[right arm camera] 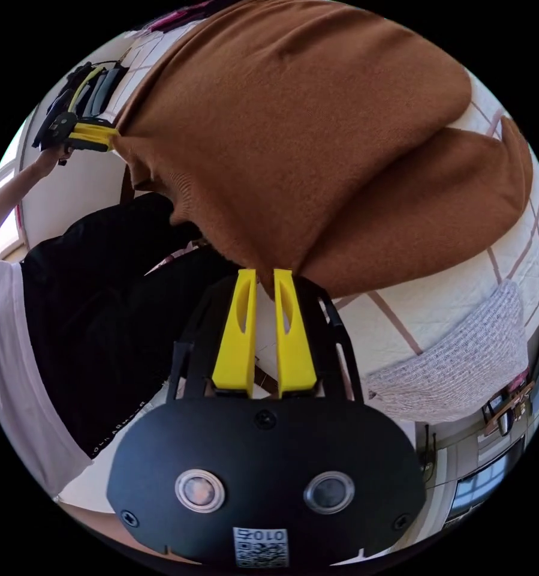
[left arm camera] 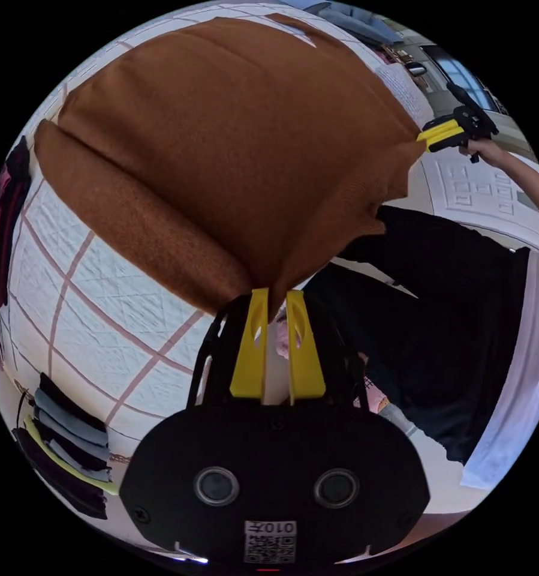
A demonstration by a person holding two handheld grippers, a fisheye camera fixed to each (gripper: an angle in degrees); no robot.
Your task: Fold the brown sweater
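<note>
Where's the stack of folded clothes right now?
In the left gripper view, the stack of folded clothes lies on the white quilt at the lower left edge, left of the left gripper, well below the brown sweater.

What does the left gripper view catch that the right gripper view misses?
Left gripper view: a dark and pink pile of clothes at the quilt's far edge, and black trousers.

Right gripper view: a grey knitted garment lying on the quilt.

Both: the brown sweater stretched between the two yellow tongs, left and right, the white quilt beneath, and a stack of folded clothes.
</note>
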